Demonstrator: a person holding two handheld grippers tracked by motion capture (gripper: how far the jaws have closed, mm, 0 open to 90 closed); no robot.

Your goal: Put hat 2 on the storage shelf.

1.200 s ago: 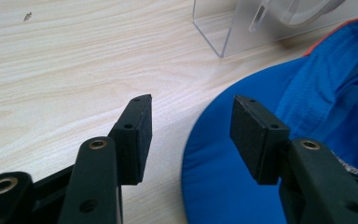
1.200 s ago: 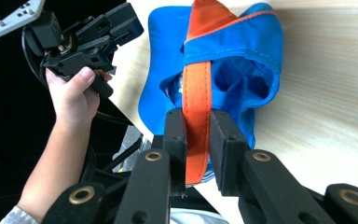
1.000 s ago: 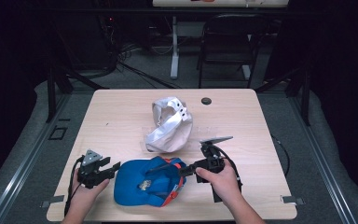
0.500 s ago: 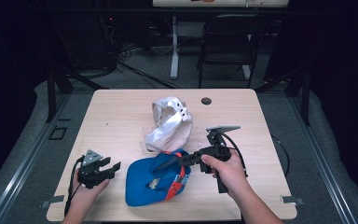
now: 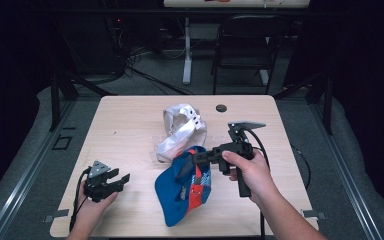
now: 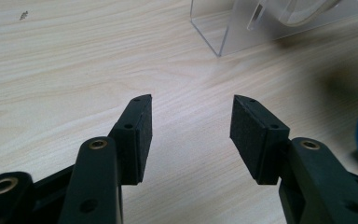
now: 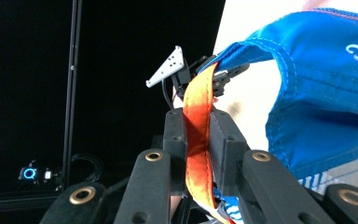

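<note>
Pinching orange strap of blue cap — right hand-held gripper clamped.

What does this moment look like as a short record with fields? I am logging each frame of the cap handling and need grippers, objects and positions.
surface: wooden table
right gripper: shut on the orange strap of the blue cap, lifting that edge
blue cap: front middle of table, partly raised, lower part hanging toward the table
left gripper: open, holding nothing, low over bare wood at front left
white cap: behind the blue cap, on a clear stand
small dark disc: far edge of table
</note>
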